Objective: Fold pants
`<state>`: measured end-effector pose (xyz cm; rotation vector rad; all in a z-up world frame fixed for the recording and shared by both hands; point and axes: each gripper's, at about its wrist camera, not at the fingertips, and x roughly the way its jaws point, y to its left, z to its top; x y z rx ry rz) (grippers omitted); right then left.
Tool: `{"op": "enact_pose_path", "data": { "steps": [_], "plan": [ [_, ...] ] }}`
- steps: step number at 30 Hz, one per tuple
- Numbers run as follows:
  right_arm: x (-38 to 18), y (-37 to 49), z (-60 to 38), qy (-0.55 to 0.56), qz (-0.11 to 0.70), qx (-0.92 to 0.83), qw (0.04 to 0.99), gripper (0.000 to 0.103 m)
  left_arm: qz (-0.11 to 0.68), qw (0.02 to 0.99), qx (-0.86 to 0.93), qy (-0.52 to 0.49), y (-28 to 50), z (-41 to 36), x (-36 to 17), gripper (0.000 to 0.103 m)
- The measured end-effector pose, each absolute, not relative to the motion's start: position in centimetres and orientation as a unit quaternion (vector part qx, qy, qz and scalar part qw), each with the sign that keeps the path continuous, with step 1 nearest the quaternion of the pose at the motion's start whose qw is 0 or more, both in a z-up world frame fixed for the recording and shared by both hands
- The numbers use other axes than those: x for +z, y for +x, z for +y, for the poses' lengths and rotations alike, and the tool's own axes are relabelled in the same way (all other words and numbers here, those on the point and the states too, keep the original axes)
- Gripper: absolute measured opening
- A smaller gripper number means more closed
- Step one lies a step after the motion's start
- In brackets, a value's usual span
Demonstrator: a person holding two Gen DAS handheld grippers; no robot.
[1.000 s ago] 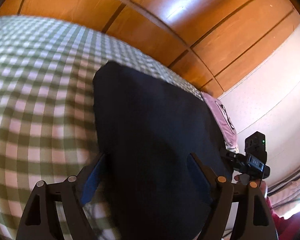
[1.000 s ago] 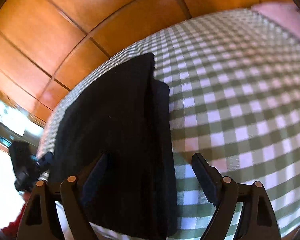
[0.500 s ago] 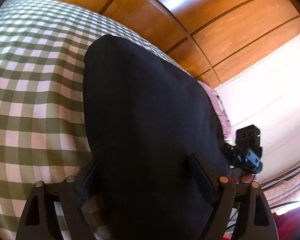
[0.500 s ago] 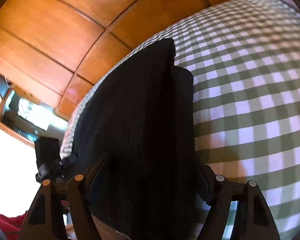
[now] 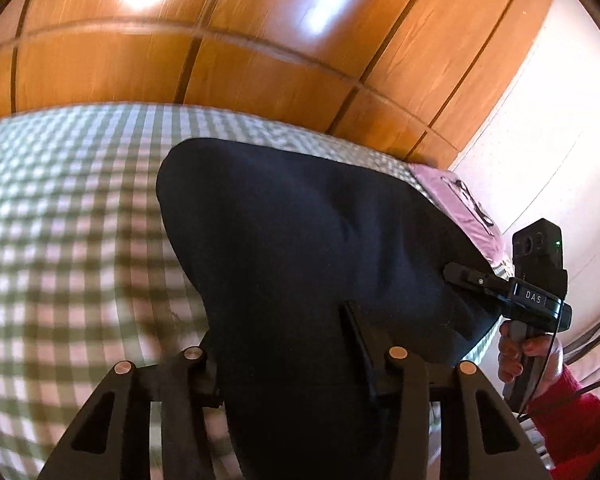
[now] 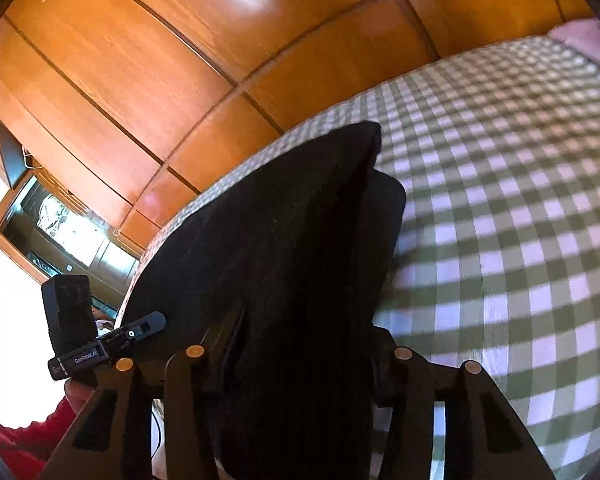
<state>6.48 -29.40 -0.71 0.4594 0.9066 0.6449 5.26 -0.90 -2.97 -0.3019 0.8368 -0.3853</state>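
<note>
Both grippers [image 5: 284, 364] [image 6: 296, 360] clamped on pants [image 5: 320, 248] (dark)

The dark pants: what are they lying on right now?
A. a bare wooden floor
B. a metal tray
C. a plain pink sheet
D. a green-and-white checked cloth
D: the dark pants are spread over the green-and-white checked cloth, which shows around them in both wrist views, while the jaws of both the left gripper and the right gripper are closed on their near edge.

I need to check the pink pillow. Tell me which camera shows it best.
The left wrist view: the pink pillow lies in view beyond the black pants, its dark print visible. The right wrist view catches only a blurred corner at the frame's edge.
</note>
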Motion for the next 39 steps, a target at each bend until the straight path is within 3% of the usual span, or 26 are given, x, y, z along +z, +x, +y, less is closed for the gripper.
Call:
{"op": "enact_pose_path", "data": {
  "steps": [10,21,25,27,29,32,39],
  "plan": [
    [1.4,15.7,-26.7,0.183,0.365,0.304,0.861,0.048,0.364,0.915,-0.141,-0.105,14.4,0.1,-1.1,0.048],
    [-0.5,26.7,-25.4,0.154,0.355,0.267,0.882,0.048,0.384,0.913,-0.102,-0.089,25.6,0.2,-4.1,0.049],
    [-3.2,28.0,-25.6,0.147,0.375,0.239,0.884,0.053,0.374,0.918,-0.095,-0.097,26.2,0.5,-5.9,0.061],
    [-4.0,28.0,-26.3,0.161,0.373,0.235,0.883,0.059,0.363,0.921,-0.094,-0.109,25.8,1.2,-6.8,0.078],
    [-4.3,28.1,-26.7,0.171,0.372,0.234,0.882,0.062,0.351,0.924,-0.085,-0.124,25.0,2.2,-7.7,0.088],
    [-4.6,28.1,-26.6,0.165,0.378,0.229,0.882,0.067,0.358,0.918,-0.088,-0.15,25.1,2.8,-8.0,0.088],
    [-1.8,24.9,-27.1,0.138,0.307,0.15,0.93,0.07,0.306,0.95,0.018,-0.06,20.5,0.8,-4.4,0.084]
  ]
}}
